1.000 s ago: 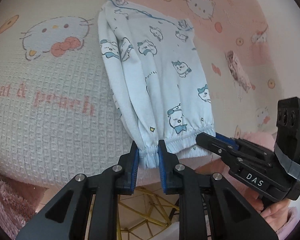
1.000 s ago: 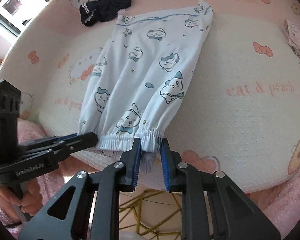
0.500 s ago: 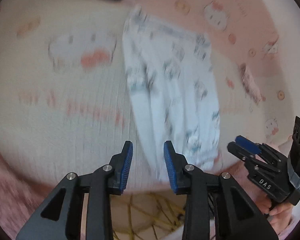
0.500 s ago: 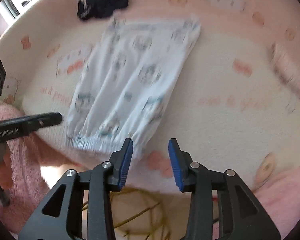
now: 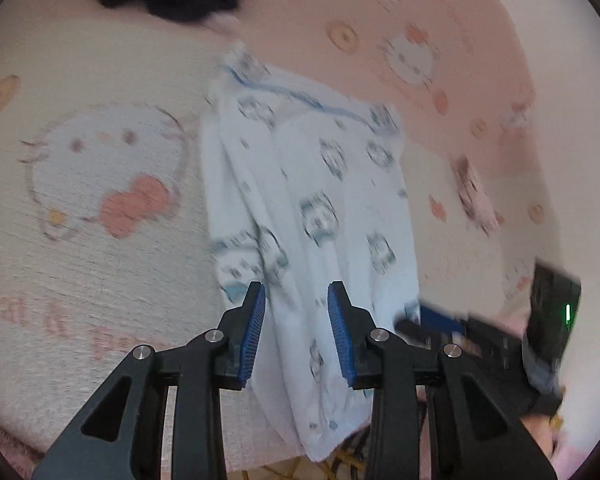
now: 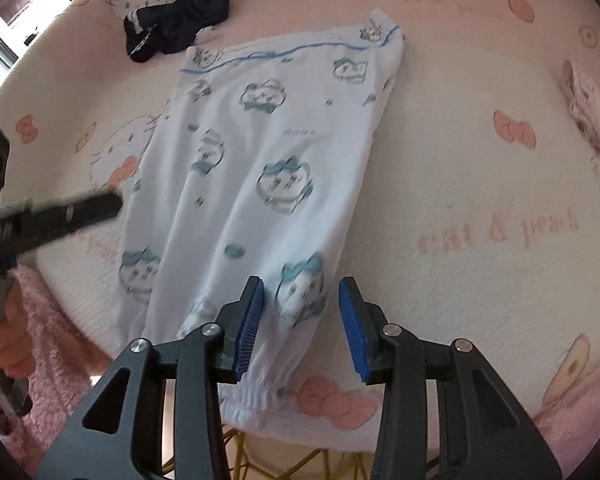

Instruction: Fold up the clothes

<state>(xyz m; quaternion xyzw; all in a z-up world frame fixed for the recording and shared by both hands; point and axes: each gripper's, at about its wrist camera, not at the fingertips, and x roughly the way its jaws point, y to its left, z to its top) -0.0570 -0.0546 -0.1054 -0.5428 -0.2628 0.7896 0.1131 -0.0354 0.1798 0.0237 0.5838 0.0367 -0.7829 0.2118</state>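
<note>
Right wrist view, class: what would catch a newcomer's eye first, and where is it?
The pale blue cartoon-print trousers lie flat across the middle of the cat-patterned blanket, elastic cuffs nearest the camera. A crumpled black garment sits beyond their far left corner. The right tool hovers open above the cuffs.

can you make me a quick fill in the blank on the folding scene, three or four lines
1. The pale blue printed pants lie spread on a blanket printed with cartoon ____.
2. Beyond the waistband end of the pants lies a crumpled ____ garment.
3. The right gripper has its jaws ____, hovering above the elastic cuff end.
4. The left gripper holds ____ between its jaws.

Missing words: cats; black; open; nothing
</note>
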